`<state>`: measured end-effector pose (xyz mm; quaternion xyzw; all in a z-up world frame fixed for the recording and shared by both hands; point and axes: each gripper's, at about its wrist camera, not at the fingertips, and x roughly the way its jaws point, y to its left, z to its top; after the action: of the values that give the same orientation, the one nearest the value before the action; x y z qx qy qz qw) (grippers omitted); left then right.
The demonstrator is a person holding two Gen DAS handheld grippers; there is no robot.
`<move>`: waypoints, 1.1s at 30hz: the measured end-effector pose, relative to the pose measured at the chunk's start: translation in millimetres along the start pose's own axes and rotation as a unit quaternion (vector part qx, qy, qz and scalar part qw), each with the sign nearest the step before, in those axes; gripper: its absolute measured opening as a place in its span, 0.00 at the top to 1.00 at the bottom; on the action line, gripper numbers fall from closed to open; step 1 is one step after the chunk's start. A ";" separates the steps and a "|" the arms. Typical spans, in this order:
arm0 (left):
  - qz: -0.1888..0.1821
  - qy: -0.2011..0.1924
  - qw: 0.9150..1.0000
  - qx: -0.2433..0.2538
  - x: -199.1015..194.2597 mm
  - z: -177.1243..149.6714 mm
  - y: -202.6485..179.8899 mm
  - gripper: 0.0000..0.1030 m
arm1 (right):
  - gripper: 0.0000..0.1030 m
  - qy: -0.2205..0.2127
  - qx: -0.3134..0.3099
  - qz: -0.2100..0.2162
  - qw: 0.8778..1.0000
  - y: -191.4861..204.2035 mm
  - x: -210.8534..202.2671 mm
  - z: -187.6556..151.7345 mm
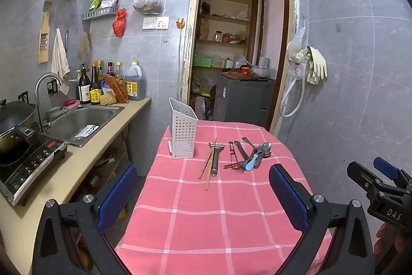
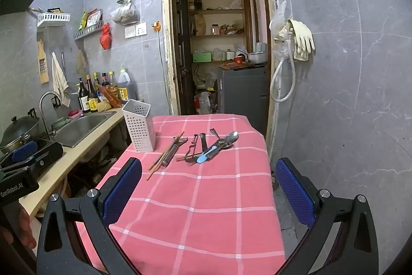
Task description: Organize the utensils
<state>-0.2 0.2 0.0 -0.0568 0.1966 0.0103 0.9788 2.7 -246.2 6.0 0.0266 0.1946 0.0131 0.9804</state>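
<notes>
A white perforated utensil holder (image 1: 182, 135) (image 2: 140, 128) stands upright at the far left of the pink checked table (image 1: 211, 213) (image 2: 206, 208). To its right lie chopsticks (image 1: 209, 164) (image 2: 164, 155) with a metal peeler (image 1: 215, 159) (image 2: 172, 152). Further right is a heap of spoons, a fork and a blue-handled piece (image 1: 251, 155) (image 2: 211, 148). My left gripper (image 1: 203, 197) hangs open over the table's near part, nothing between its blue pads. My right gripper (image 2: 209, 191) is open too, well short of the utensils; it also shows at the right edge of the left wrist view (image 1: 383, 184).
A beige counter (image 1: 85, 161) with a steel sink (image 1: 82, 123), a tap, sauce bottles (image 1: 103, 86) and an induction cooker with a pan (image 1: 23, 156) runs along the left. Behind the table is an open doorway (image 1: 239, 56) to a storeroom. A tiled wall with a hose and gloves (image 1: 314, 63) is on the right.
</notes>
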 end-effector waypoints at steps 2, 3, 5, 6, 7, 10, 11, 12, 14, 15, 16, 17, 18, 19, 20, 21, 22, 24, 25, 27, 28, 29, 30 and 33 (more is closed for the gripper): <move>-0.001 0.000 1.000 0.001 -0.5 0.0 0.0 0.00 | 0.01 0.003 0.000 0.000 1.000 0.1 0.2 -0.1; 0.001 0.001 1.000 0.001 0.0 0.0 0.0 0.00 | 0.01 0.003 0.000 -0.001 1.000 0.1 0.1 -0.2; 0.001 0.001 1.000 0.002 -0.2 0.0 0.1 0.00 | 0.01 0.004 0.000 0.000 1.000 0.2 0.6 -0.4; 0.001 0.001 1.000 0.002 -0.1 0.1 0.1 0.00 | 0.01 0.004 0.000 -0.001 1.000 0.4 0.7 -0.6; 0.001 0.001 1.000 0.002 -0.2 0.2 0.3 0.00 | 0.01 0.004 0.001 0.000 1.000 0.2 0.8 -0.7; 0.002 0.001 1.000 0.004 -0.2 0.1 -0.2 0.00 | 0.01 0.004 0.001 0.000 1.000 0.5 0.6 -0.8; 0.001 0.001 1.000 0.004 -0.2 0.1 -0.2 0.00 | 0.01 0.005 0.001 0.000 1.000 0.4 0.9 -1.1; 0.002 0.001 1.000 0.004 -0.3 0.1 -0.2 0.00 | 0.01 0.005 0.000 0.000 1.000 0.5 1.1 -1.2; 0.003 0.000 1.000 0.005 -0.5 0.0 -0.6 0.00 | 0.01 0.006 0.000 0.000 1.000 0.5 1.4 -1.4; 0.003 0.000 1.000 0.005 -0.4 0.0 -0.6 0.00 | 0.01 0.005 0.001 0.000 1.000 0.5 0.7 -1.1; 0.003 0.000 1.000 0.006 -0.3 0.1 -0.7 0.00 | 0.01 0.005 0.001 0.000 1.000 0.5 0.7 -1.2; 0.003 0.001 1.000 0.007 -0.2 0.1 -0.8 0.00 | 0.01 0.005 0.001 0.000 1.000 0.5 0.7 -1.2; 0.003 0.001 1.000 0.007 -0.3 0.2 -0.8 0.00 | 0.01 0.005 0.001 0.000 1.000 0.6 0.7 -1.2; 0.003 0.000 1.000 0.007 -0.4 0.0 -0.9 0.00 | 0.01 0.005 0.001 0.000 1.000 0.6 0.6 -1.3; 0.003 0.000 1.000 0.006 -0.4 0.0 -0.9 0.00 | 0.01 0.005 0.001 0.000 1.000 0.5 0.6 -1.3; 0.003 0.001 1.000 0.007 -0.3 0.1 -1.1 0.00 | 0.01 0.005 0.001 0.000 1.000 0.3 0.8 -1.2; 0.004 0.000 1.000 0.007 -0.4 0.1 -1.1 0.00 | 0.01 0.006 0.001 0.000 1.000 0.2 0.9 -1.2; 0.004 0.000 1.000 0.008 -0.3 0.1 -1.2 0.00 | 0.01 0.005 0.001 0.000 1.000 0.0 0.7 -1.0; 0.004 0.000 1.000 0.008 -0.3 0.1 -1.2 0.00 | 0.01 0.005 0.001 -0.001 1.000 -0.2 0.6 -0.9; 0.004 0.000 1.000 0.008 -0.3 0.1 -1.3 0.00 | 0.01 0.005 0.001 0.000 1.000 -0.3 0.6 -0.8; 0.004 0.000 1.000 0.008 -0.3 0.1 -1.3 0.00 | 0.01 0.006 0.001 0.000 1.000 -0.4 0.6 -0.8; 0.004 0.000 1.000 0.008 -0.4 0.0 -1.4 0.00 | 0.01 0.006 0.001 0.000 1.000 -0.6 0.7 -0.7; 0.004 0.000 1.000 0.008 -0.4 0.0 -1.4 0.00 | 0.01 0.006 0.001 0.000 1.000 -0.8 0.8 -0.7; 0.004 0.000 1.000 0.009 -0.3 0.1 -1.5 0.00 | 0.01 0.006 0.001 0.000 1.000 -0.5 1.0 -0.8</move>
<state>-0.4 -1.3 0.3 -0.0470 0.1972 0.0125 0.9792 3.3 -246.6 4.8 0.0272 0.2004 0.0126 0.9793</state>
